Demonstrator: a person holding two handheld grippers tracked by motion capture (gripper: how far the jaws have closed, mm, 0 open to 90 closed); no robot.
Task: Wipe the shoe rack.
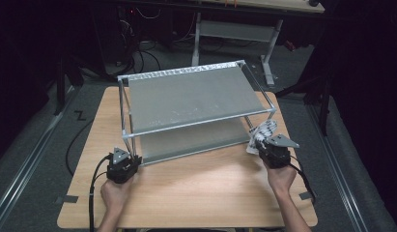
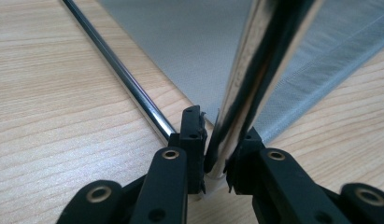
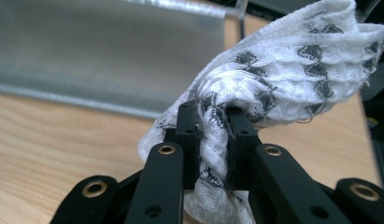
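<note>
Left gripper (image 2: 216,140) clamps the rack (image 1: 186,92) front-left leg (image 2: 245,88) at its base on the table (image 1: 196,193). Right gripper (image 3: 213,135) pinches a white-and-black cloth (image 3: 292,65) beside the rack's front-right corner.

Left tongs (image 2: 216,154): jaws clamped on a chrome rack leg (image 2: 245,88), low at the near corner.
Right tongs (image 3: 213,140): jaws pinching a white-and-black cloth (image 3: 283,70).
Forearms: both reaching forward, well apart.
</note>
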